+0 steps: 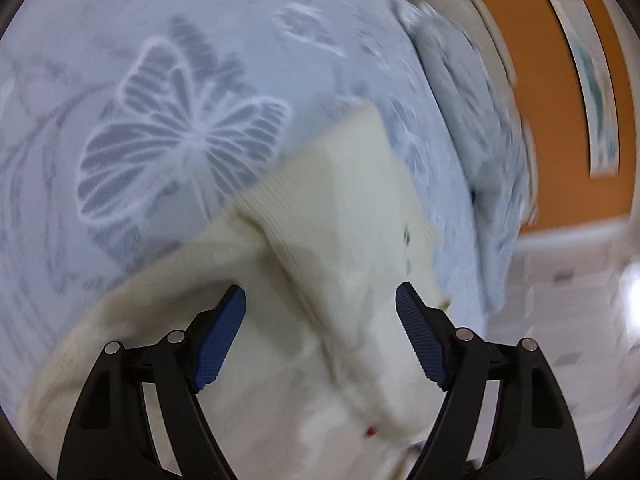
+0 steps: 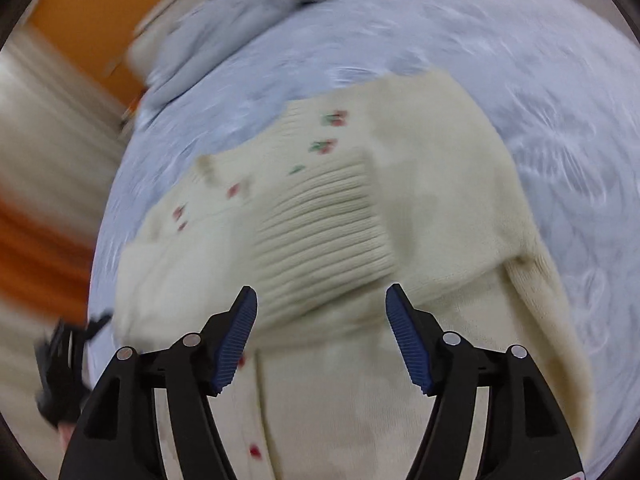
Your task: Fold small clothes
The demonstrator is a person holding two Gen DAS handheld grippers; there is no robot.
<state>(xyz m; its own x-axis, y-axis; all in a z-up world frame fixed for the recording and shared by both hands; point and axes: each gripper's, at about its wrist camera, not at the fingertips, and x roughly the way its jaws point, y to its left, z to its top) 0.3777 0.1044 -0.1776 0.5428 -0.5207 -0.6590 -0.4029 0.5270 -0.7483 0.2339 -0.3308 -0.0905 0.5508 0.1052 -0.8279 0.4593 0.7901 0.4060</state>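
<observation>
Garment: cream knitted cardigan [image 2: 400,200] lies partly folded on pale blue bedspread [image 1: 120,20]
Left gripper [image 1: 320,300]: jaws apart above the knit, empty
Right gripper [image 2: 322,300]: jaws apart over ribbed cuff [image 2: 320,232], gripping nothing

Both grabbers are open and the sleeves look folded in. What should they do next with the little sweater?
Probably fold the cream sweater in half: its ribbed cuff already lies across the body, and both the right hand-held gripper and left hand-held gripper are open and empty, so pinching the near edge seems next.
</observation>
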